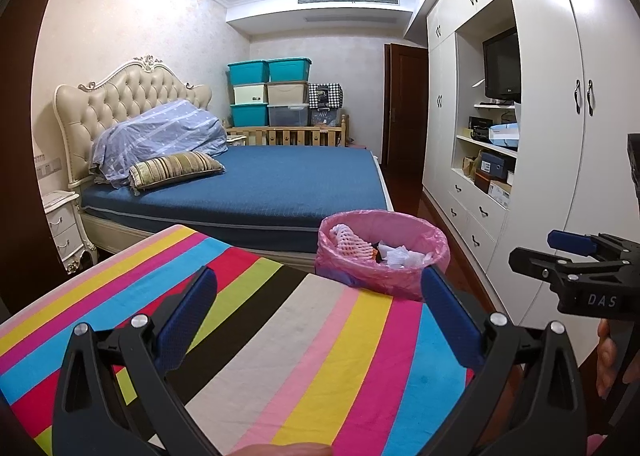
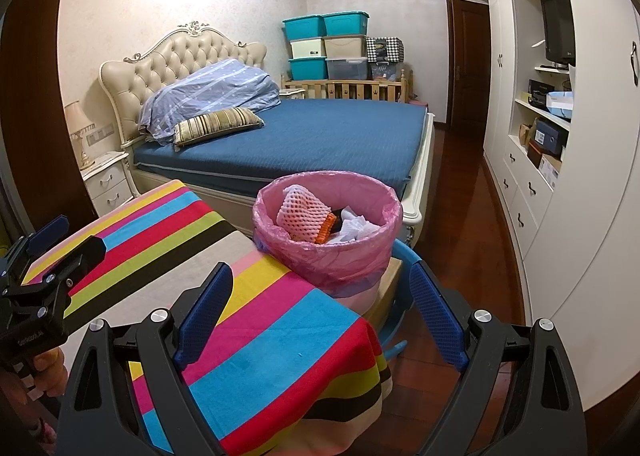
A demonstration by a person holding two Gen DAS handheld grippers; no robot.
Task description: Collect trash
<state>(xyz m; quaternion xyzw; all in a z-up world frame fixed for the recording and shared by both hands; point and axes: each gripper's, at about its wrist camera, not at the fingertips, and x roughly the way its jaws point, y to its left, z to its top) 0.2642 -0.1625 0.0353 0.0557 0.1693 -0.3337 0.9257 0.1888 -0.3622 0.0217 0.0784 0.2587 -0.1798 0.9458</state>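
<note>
A bin with a pink liner (image 1: 382, 270) (image 2: 326, 252) stands just past the far right corner of the striped table (image 1: 280, 336) (image 2: 256, 320). It holds white foam fruit netting (image 2: 301, 212), an orange piece (image 2: 326, 231) and crumpled white paper (image 2: 354, 227). My left gripper (image 1: 318, 308) is open and empty above the table, short of the bin. My right gripper (image 2: 322, 308) is open and empty over the table's right corner, just short of the bin. Each gripper also shows in the other's view: the right one (image 1: 560, 252) and the left one (image 2: 68, 240).
A bed with a blue cover (image 1: 260, 184) (image 2: 320, 136) lies behind the table. White wardrobes with shelves and a TV (image 1: 500, 68) line the right wall. A blue chair (image 2: 404, 296) stands under the bin's side. A nightstand (image 2: 108, 180) is at the left.
</note>
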